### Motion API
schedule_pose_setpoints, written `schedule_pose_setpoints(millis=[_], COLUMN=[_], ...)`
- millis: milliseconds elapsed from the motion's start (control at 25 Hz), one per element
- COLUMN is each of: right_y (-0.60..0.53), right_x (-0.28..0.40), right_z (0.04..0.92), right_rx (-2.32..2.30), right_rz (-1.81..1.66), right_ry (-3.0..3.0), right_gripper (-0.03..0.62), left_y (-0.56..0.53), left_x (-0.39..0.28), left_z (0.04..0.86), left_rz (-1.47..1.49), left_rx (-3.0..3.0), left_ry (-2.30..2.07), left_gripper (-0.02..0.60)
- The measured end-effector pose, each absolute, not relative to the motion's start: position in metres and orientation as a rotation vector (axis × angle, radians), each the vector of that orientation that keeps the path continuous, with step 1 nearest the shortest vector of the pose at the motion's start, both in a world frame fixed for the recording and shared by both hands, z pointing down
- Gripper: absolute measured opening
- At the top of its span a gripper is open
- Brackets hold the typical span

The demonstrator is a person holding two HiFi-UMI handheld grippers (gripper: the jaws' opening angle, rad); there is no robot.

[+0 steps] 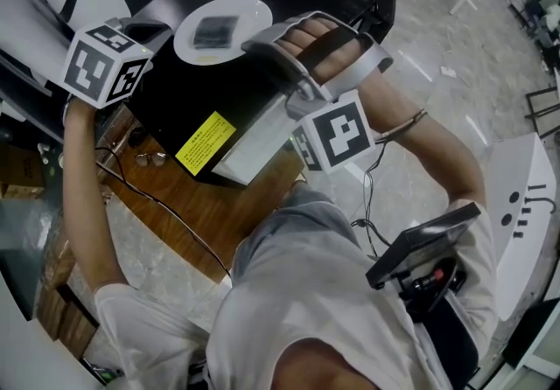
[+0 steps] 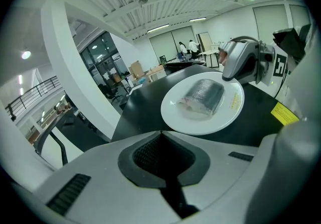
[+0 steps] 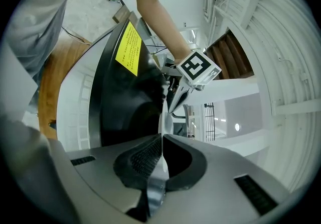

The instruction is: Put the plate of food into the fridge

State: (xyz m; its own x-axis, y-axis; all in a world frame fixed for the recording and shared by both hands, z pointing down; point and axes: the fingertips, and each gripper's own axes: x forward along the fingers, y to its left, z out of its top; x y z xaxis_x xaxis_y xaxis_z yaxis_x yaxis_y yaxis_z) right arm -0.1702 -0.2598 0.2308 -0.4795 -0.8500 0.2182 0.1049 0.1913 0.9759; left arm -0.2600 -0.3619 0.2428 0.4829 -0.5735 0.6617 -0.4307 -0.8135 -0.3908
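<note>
**Plate on fridge top, right gripper clamped on rim**

A black fridge [image 1: 184, 100] [image 2: 145, 107] [image 3: 125, 102] is seen standing on a wooden board [image 1: 201, 205].

A white plate [image 1: 249, 17] [image 2: 175, 117] is set flat on the fridge top. In the right gripper view it is seen edge-on as a thin white line [image 3: 162, 117].

The right gripper [image 1: 254, 45] [image 3: 161, 140] is held at the plate's right edge. Its jaws are drawn in almost fully, and the rim is pinched between the pads. From the left gripper view, this gripper [image 2: 243, 60] is seen at the far rim.

The left gripper [image 1: 149, 32] [image 2: 160, 132] is held just beside the plate's left edge, apart from it. Its jaws are brought together at the tips, and nothing is gripped between them.

A wrapped portion of food [image 1: 214, 30] [image 2: 203, 96] is noted near the plate's middle; its kind cannot be told.

A yellow label [image 1: 206, 142] [image 2: 285, 113] [image 3: 129, 47] is fixed to the fridge side; its print is too small to read.
</note>
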Motion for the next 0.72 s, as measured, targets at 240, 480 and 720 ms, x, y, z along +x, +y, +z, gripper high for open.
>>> schedule_pose_setpoints(millis=[240, 480, 720], right_y=[-0.248, -0.234, -0.226], right_x=[-0.166, -0.158, -0.146], right_z=[0.231, 0.234, 0.238], right_rx=[0.737, 0.764, 0.761], right_rz=[-1.434, -1.462, -1.485], right_ry=[-1.642, -1.633, -1.642], right_gripper=[0.024, 0.023, 0.023], left_y=[-0.351, -0.338, -0.325], left_x=[-0.267, -0.263, -0.26], left_z=[0.243, 0.239, 0.226], left_rz=[-1.268, -1.202, -1.169], left_rx=[-2.413, -2.396, -2.31], left_ry=[0.897, 0.912, 0.968], left_gripper=[0.019, 0.02, 0.02])
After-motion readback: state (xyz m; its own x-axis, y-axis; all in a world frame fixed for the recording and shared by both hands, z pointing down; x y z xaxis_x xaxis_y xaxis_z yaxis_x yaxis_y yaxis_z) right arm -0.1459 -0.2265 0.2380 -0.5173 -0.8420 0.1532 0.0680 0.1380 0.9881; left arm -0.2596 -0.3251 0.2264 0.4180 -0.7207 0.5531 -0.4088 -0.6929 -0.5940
